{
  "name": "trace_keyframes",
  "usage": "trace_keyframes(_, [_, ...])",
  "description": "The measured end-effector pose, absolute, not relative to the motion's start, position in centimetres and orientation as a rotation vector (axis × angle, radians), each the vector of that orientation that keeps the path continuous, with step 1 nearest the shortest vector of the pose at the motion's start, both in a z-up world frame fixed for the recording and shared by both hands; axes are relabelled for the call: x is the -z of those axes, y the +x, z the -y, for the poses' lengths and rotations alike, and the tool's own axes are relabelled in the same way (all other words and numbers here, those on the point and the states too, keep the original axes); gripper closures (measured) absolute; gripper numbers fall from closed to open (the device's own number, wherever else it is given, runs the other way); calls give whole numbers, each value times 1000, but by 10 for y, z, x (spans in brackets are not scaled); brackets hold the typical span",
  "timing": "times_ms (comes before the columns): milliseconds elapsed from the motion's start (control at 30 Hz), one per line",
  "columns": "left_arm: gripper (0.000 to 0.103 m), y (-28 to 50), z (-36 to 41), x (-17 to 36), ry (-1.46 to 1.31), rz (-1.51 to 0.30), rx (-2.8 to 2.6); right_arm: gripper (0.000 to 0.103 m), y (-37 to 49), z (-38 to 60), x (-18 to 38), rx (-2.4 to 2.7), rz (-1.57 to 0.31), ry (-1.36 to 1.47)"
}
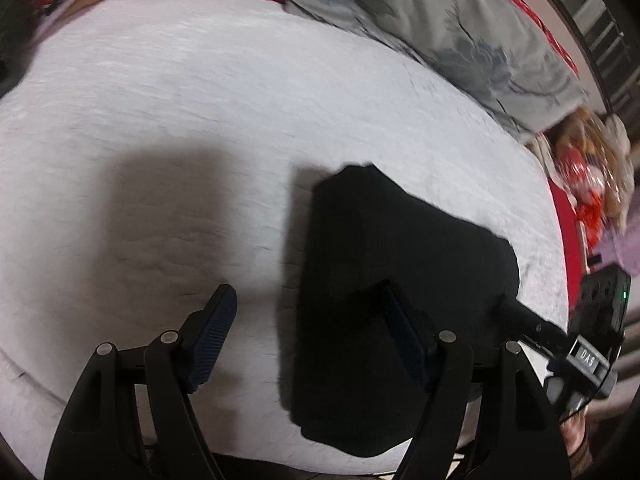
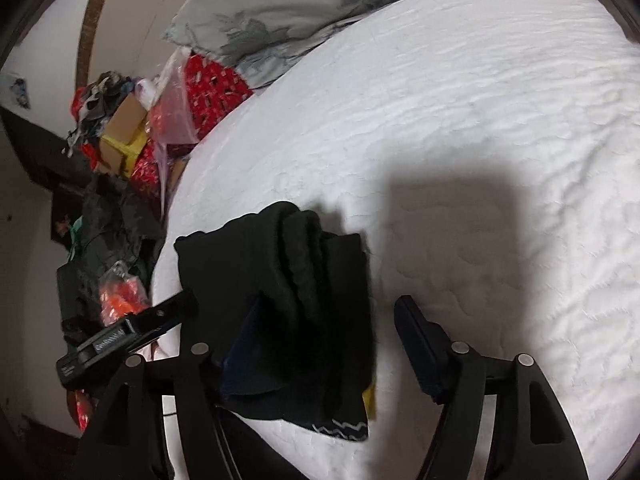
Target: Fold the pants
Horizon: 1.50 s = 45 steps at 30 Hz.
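The black pants [image 1: 384, 280] lie folded into a compact bundle on the white quilted bed [image 1: 200, 100]. My left gripper [image 1: 308, 312] is open; its right finger lies over the bundle's near part, its left finger over bare bed. In the right wrist view the pants [image 2: 304, 280] show stacked layers and a white zigzag trim at the near edge. My right gripper [image 2: 328, 328] is open, its left finger against or under the bundle, its right finger over the bed [image 2: 460, 100]. Each gripper shows in the other's view, at the bundle's side.
A grey patterned pillow [image 1: 460, 32] lies at the bed's far side, also in the right wrist view [image 2: 280, 12]. Red bedding [image 2: 212, 88], boxes and bags [image 2: 124, 132] are piled beside the bed. Dark clothes [image 2: 108, 224] are heaped on the floor.
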<state>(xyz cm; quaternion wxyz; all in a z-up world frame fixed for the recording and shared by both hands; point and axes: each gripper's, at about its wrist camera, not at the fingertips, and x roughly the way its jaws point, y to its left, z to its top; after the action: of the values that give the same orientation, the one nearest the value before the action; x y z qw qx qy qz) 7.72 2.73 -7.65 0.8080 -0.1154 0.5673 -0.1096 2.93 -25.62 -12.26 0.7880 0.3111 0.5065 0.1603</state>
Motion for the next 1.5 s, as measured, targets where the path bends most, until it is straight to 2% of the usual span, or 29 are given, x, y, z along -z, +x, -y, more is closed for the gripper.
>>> trace_keyframes(100, [22,79,-27,83,-270,-1204,287,32,35,253,125,-431,-1088,687])
trace_keyframes(133, [22,79,-27,84,-280,-1201,305,35,36,251,127,-462,-1090,692])
trace_keyframes(200, [23,79,-25,86,-289,-1204,350,49,38,246,129,-464,-1094,648])
trace_keyframes(233, [36,79,-21,86,-292,-1210,380,58,38,244,130,-463,-1098,623])
trace_keyframes(267, [49,78,-19,87,-313,-1214,417,62,39,244,130,-455,-1103,617])
trace_keyframes(300, [55,77,-18,86,-329,-1223,429,64,38,245,130,-454,-1100,628])
trace_keyframes(400, [66,72,-19,82,-332,-1207,405,71,34,243,122,-447,-1090,605])
trace_keyframes(533, [72,63,-17,69,-324,-1183,405,73,26,241,106,-449,-1060,595])
trace_keyframes(800, [72,74,-8,33,-291,-1103,414,73,33,243,76,-439,-995,613])
trace_keyframes(1000, [72,129,-8,15,-283,-1068,362,74,79,241,56,-426,-955,614])
trace_keyframes(1300, [72,178,-14,74,-206,-1179,216,73,146,216,96,-341,-1049,553])
trace_keyframes(1367, [68,179,-15,88,-189,-1195,207,67,151,217,106,-324,-1069,524])
trace_keyframes(1433, [57,176,-18,89,-181,-1179,196,61,151,225,112,-332,-1065,554])
trace_keyframes(1500, [52,172,-18,88,-160,-1162,185,57,148,231,113,-342,-1065,565])
